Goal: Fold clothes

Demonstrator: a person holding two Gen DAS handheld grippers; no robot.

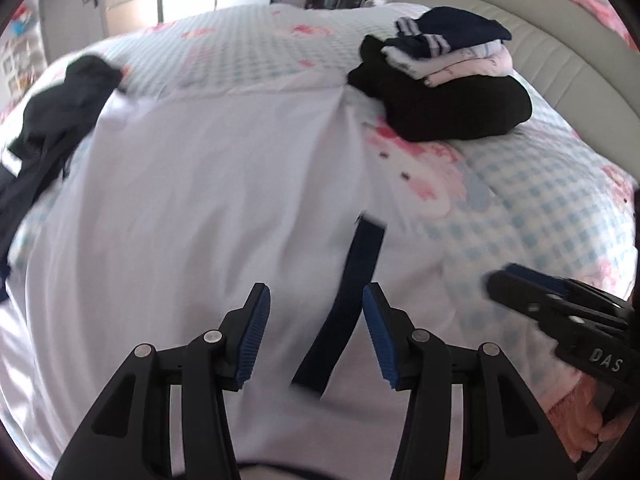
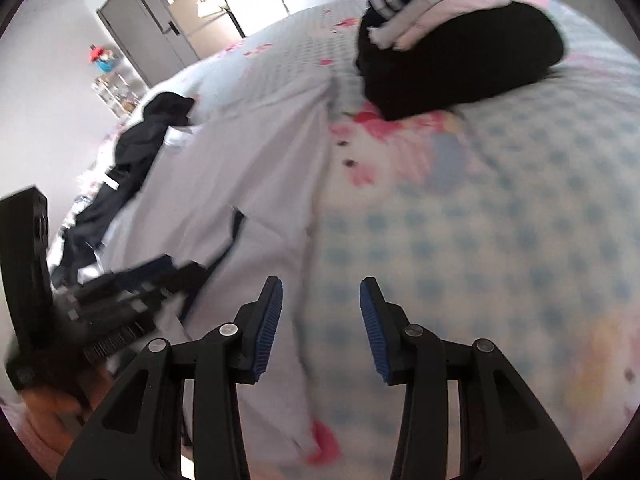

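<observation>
A white garment (image 1: 192, 208) with a dark navy strip (image 1: 352, 292) lies spread flat on the bed. My left gripper (image 1: 316, 336) hovers open just above its near part, the navy strip running between the fingers. The right gripper (image 1: 560, 304) enters the left wrist view from the right, over the garment's right edge. In the right wrist view my right gripper (image 2: 320, 328) is open above that edge of the white garment (image 2: 248, 184), nothing between its pads. The left gripper (image 2: 132, 292) shows blurred at the left there.
A stack of folded clothes (image 1: 444, 84) (image 2: 456, 56), black at the bottom, sits at the far right of the bed. A dark crumpled garment (image 1: 52, 120) (image 2: 132, 160) lies at the left. The checked bedcover (image 1: 520, 200) (image 2: 480, 240) lies right of the garment. A padded headboard (image 1: 552, 40) runs behind.
</observation>
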